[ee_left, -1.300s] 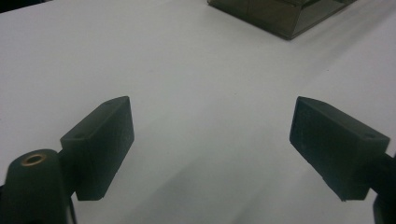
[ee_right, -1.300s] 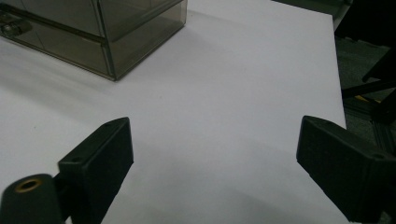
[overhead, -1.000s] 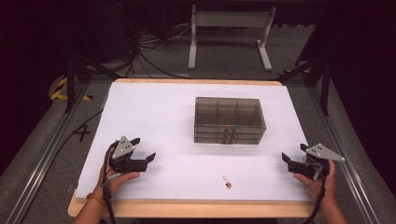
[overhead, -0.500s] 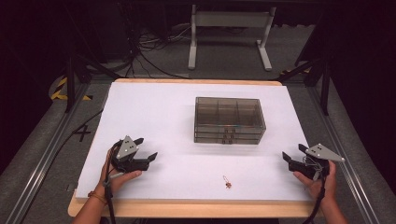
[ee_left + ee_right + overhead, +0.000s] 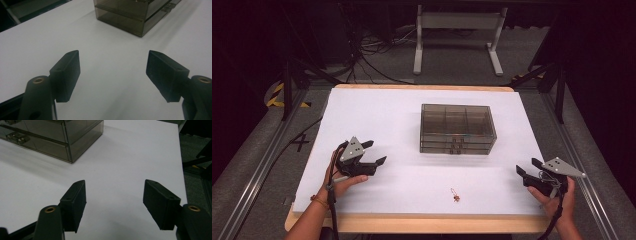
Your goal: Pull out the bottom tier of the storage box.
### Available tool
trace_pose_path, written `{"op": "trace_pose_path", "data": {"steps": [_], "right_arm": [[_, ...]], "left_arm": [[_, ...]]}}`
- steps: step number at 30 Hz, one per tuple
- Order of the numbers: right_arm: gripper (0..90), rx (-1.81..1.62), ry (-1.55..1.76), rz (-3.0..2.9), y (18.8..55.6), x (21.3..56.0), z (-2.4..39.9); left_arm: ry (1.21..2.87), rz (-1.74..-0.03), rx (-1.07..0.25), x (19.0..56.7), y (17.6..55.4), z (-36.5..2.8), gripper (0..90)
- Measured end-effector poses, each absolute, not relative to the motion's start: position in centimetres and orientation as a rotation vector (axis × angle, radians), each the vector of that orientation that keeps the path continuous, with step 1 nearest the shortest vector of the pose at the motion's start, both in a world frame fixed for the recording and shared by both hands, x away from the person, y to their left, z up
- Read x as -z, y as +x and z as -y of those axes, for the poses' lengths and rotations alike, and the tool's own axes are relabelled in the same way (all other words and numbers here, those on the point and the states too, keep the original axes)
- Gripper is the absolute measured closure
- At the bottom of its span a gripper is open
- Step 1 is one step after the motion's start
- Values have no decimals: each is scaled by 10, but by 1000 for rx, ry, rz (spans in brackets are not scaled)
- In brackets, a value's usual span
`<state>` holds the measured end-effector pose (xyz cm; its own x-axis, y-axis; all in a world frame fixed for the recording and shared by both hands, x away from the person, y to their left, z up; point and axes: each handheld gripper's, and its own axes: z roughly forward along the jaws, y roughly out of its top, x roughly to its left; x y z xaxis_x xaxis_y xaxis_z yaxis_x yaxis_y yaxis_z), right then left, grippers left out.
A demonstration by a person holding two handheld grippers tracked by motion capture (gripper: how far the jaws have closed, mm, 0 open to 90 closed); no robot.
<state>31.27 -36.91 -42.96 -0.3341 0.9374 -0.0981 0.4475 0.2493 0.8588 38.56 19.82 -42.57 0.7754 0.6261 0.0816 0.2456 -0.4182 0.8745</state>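
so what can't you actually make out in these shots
- Small reddish item, high view: too small to identify.
- Smoky drawer box, high view: tinted walls hide any contents; both gripper views crop it at the top edge.
- Left gripper and right gripper, jaws just been closing on nothing: high view too coarse for pad detail.

no readable text, labels or numbers anywhere

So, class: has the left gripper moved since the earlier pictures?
Yes. In the high view the left gripper has shifted slightly toward the smoked drawer box, away from the table's near edge; its empty jaws have just been closing.
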Motion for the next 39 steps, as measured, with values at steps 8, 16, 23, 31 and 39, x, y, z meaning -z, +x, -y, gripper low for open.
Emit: {"op": "trace_pose_path", "data": {"steps": [8, 16, 23, 31, 39], "right_arm": [[388, -960, 1248, -1953, 317, 424, 346], [412, -957, 1238, -1982, 326, 419, 323], [417, -981, 1208, -2003, 335, 417, 299], [413, -996, 1172, -2039, 336, 419, 283], [431, -997, 1154, -2065, 338, 421, 277]], "left_arm": [[2014, -586, -487, 405, 397, -188, 506], [2001, -499, -460, 389, 412, -161, 610], [2000, -451, -458, 379, 424, -143, 705], [2023, -384, -466, 368, 432, -118, 825], [2046, -369, -442, 372, 444, -96, 889]]}}
